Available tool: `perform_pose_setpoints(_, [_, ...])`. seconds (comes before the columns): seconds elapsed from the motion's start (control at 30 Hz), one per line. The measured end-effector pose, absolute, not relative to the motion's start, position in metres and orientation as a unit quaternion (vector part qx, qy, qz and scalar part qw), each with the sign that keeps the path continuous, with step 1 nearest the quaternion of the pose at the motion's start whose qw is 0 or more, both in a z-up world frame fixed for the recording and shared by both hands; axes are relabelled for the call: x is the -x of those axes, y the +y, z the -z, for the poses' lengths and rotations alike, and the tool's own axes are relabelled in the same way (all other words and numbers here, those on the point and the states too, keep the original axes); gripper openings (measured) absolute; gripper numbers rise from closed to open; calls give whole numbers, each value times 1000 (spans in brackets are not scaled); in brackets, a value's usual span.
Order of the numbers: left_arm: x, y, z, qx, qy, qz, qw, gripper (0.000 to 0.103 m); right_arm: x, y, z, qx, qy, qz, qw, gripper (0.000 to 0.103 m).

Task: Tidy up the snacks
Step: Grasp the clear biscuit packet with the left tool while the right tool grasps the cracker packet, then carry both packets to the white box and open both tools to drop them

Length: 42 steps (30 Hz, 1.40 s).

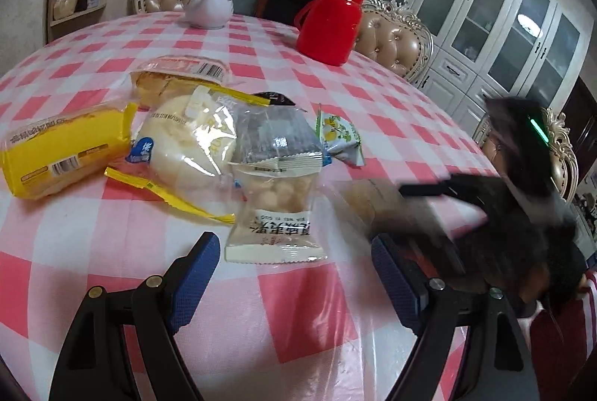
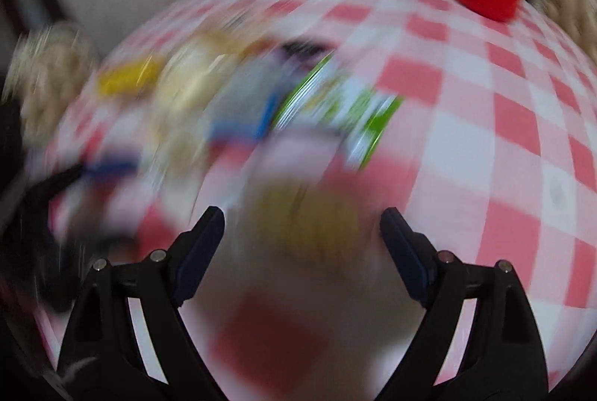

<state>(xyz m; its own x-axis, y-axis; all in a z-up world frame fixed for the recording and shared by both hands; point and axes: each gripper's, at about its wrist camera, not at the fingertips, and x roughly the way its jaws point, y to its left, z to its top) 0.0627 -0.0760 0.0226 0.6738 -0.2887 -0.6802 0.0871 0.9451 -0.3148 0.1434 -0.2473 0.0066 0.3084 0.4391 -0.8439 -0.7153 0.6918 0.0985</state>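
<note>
Wrapped snacks lie heaped on a red-checked tablecloth (image 1: 283, 319): a clear bag of round puffs (image 1: 278, 214) bearing upside-down Chinese print, a yellow bread pack (image 1: 63, 154), a green candy (image 1: 341, 136). Left gripper (image 1: 294, 251) and right gripper (image 2: 302, 225) both gape, grasping nothing.
</note>
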Motion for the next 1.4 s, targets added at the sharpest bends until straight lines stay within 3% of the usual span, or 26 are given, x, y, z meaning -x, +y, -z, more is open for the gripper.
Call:
perform_pose_setpoints(0.33, [-58,-71,-22,135,386,93,908,84,-121,-231,-7,243,382,-313,835,85])
perform_pose_setpoints(0.53, [-61,-72,-20,133,395,99,904,84,-165,-225,-4,208,412,-352,815,84])
perform_pose_setpoints(0.6, [-61,-72,-20,135,396,103,903,84,-160,-232,-3,188,411,-368,813,69])
perform_pose_setpoints(0.63, [-61,-72,-20,136,398,105,901,84,-154,-235,-4,187,403,-369,816,48])
perform_pose_setpoints(0.67, [-62,-72,-20,136,400,105,900,84,-146,-241,-4,181,404,-365,819,39])
perform_pose_setpoints(1.03, [-95,-98,-12,61,439,14,896,84,-44,-288,-21,88,393,-217,889,39])
perform_pose_setpoints(1.1, [-103,-103,-10,48,440,2,897,78,-32,-291,-28,67,382,-205,899,39])
perform_pose_setpoints(1.13, [-104,-106,-11,36,437,3,899,50,-25,-293,-32,46,378,-208,901,39])
perform_pose_setpoints(1.17, [-100,-111,-12,13,429,13,903,40,-20,-293,-34,35,374,-210,903,39])
perform_pose_setpoints(1.4, [-48,-99,-23,21,422,62,904,35,9,-283,-39,-7,364,-192,911,39])
